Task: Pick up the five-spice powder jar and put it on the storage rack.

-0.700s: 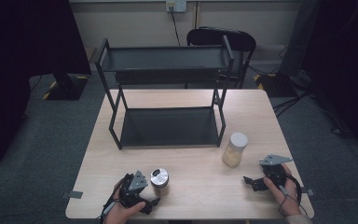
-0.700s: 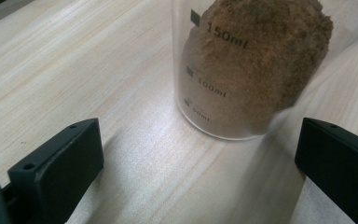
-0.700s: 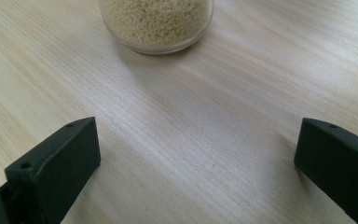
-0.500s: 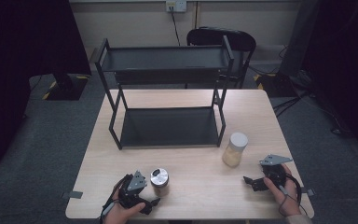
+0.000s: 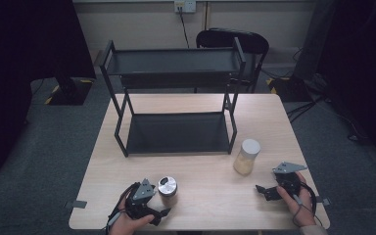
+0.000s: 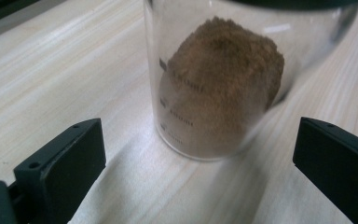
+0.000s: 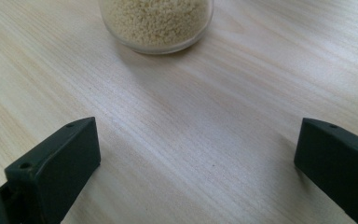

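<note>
While the left hand-held gripper (image 5: 162, 212) rests low at the near left edge of the worktop (image 5: 200, 181), its jaws stand wide apart and released, clasping nothing. Just ahead of them stands a small glass jar (image 5: 167, 186) with a shiny metal lid, upright on the wood and just beside the jaw tips. In the left gripper view this jar (image 6: 219, 84) is clear-walled and round, with faint printed marks on its side, and it holds a heap of fine brown powder piled up from the base. It sits beyond the two black jaws, not between them, and neither pad touches it.

Farther right, near the front right leg of the black two-tier metal rack (image 5: 176, 93), stands a taller jar (image 5: 247, 156) with a pale lid, filled partway with pale yellowish grains. In the right gripper view its round glass base (image 7: 156, 23) shows tiny cream-coloured beads packed against the wall.

At the near right edge, the right hand-held gripper (image 5: 263, 190) points toward that jar, well short of it, jaws spread wide and released over bare wood.
</note>
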{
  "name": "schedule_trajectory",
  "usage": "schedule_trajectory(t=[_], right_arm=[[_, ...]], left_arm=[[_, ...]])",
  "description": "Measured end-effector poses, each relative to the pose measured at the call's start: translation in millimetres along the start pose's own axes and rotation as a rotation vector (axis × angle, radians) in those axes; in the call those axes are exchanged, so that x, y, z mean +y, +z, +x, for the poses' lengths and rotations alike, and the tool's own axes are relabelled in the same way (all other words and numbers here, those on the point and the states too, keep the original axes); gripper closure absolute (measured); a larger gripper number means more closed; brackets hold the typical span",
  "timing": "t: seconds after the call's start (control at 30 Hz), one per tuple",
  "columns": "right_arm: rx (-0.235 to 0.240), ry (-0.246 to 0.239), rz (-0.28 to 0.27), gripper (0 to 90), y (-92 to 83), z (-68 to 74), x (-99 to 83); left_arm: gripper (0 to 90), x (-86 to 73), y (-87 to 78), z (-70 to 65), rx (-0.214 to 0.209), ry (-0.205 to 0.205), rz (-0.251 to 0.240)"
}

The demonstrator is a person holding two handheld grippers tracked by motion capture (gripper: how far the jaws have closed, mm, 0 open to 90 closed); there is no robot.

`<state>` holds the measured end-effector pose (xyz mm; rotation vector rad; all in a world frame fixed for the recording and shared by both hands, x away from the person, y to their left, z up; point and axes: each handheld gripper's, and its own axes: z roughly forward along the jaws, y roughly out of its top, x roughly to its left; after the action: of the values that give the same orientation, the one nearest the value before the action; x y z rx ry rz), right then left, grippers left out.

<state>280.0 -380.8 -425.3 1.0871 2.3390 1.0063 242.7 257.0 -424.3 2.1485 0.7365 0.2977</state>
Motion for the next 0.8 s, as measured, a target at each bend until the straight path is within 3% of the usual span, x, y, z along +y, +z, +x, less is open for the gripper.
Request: schedule_trajectory(t=[0.5, 0.8], right_arm=[[0.0, 0.0, 0.0, 0.0, 0.0, 0.1, -0.1], [0.0, 0.0, 0.0, 0.0, 0.0, 0.1, -0.1]], left_arm=[[1.8, 6.5, 12.1, 1.1, -0.027, -0.038, -0.026], [11.6, 7.5, 17.8, 2.2, -0.029, -0.052, -0.063]])
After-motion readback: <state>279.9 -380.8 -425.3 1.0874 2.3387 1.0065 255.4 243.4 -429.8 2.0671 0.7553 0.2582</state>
